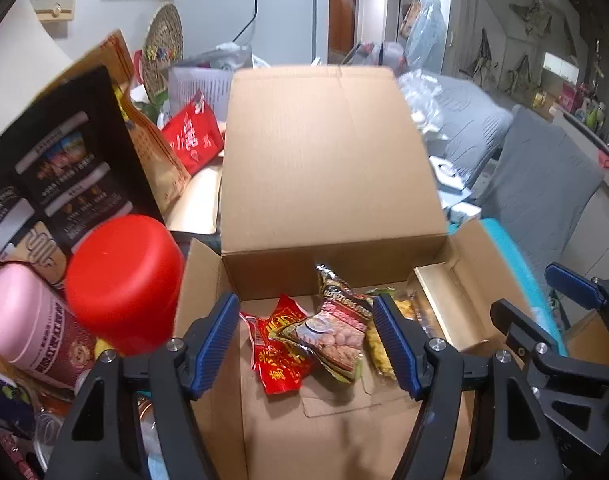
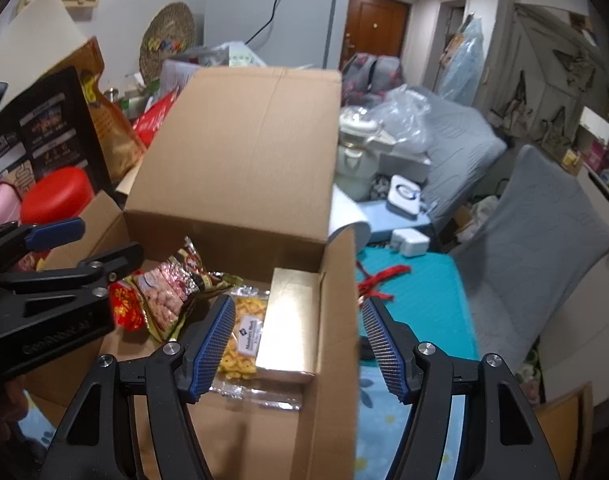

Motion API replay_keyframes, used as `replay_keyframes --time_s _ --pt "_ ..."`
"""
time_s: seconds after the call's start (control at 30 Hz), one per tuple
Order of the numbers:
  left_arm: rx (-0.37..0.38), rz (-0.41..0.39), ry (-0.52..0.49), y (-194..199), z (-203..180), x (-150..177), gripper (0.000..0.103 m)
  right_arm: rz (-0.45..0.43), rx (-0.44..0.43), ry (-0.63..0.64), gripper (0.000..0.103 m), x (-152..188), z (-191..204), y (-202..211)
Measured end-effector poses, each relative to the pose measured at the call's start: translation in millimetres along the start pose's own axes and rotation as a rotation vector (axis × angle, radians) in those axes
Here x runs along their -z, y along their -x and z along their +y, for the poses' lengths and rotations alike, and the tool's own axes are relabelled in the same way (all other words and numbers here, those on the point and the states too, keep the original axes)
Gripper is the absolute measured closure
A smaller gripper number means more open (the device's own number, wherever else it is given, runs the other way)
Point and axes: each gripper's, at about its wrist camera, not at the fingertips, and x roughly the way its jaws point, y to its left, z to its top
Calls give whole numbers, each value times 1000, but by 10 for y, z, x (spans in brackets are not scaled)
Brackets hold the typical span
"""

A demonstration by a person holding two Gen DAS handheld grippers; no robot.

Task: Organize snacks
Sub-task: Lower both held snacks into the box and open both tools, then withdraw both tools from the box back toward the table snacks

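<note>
An open cardboard box (image 1: pixel 332 160) holds a red snack packet (image 1: pixel 280 360), a peanut packet (image 1: pixel 336 336), a yellow snack bag (image 1: pixel 378 348) and a gold box (image 1: pixel 452 304). My left gripper (image 1: pixel 306 344) is open and empty above the packets. My right gripper (image 2: pixel 298 348) is open and empty, its fingers astride the box's right wall (image 2: pixel 336 320). The right wrist view shows the peanut packet (image 2: pixel 164 296), the red packet (image 2: pixel 122 306), the yellow bag (image 2: pixel 240 336), the gold box (image 2: pixel 290 320) and the left gripper (image 2: pixel 84 240).
Left of the box stand a red-lidded can (image 1: pixel 124 280), a pink-lidded can (image 1: pixel 28 320), a black snack box (image 1: pixel 64 160), an orange bag (image 1: pixel 156 156) and a red bag (image 1: pixel 192 136). A teal mat (image 2: pixel 416 300) and grey cushions (image 2: pixel 544 248) lie to the right.
</note>
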Motion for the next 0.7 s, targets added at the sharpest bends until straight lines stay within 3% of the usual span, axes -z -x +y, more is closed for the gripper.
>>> replay_keyframes --time_s 0.5,0.7 --pt "30 -118 -41 876 -74 81 34 -102 -12 -31 34 106 8 734" --pt "72 -166 -40 1228 -41 185 34 -151 -63 -40 34 227 20 1060"
